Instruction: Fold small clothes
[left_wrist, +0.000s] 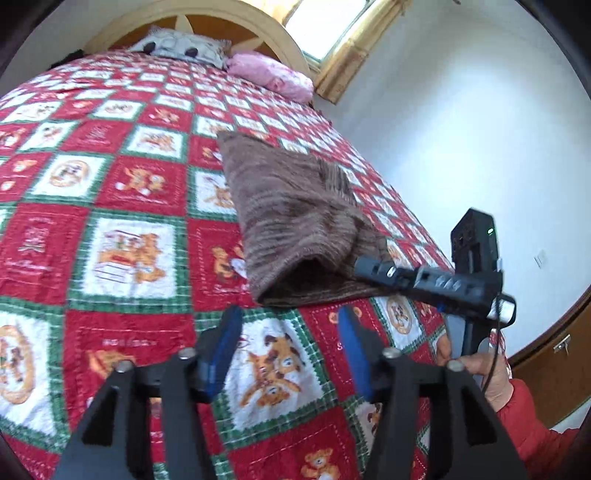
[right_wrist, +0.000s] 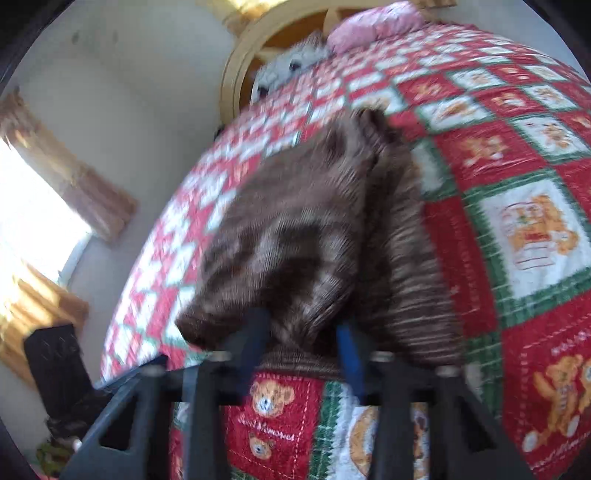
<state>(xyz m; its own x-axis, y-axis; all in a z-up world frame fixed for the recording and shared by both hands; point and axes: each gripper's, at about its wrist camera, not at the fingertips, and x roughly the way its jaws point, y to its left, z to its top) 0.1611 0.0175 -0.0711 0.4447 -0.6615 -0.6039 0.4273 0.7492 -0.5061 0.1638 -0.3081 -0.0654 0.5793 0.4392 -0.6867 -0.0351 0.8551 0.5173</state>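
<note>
A brown striped knit garment lies folded on the red, white and green bear quilt, with its thick folded end nearest me. My left gripper hangs open just short of that end, with only quilt between its blue pads. My right gripper reaches in from the right to the garment's near right corner. In the blurred right wrist view the garment bulges between that gripper's blue pads, and the fabric fills the gap.
A hand in a red sleeve holds the right gripper's handle. A grey pillow and a pink pillow lie by the curved wooden headboard. The bed's right edge drops off beside a white wall.
</note>
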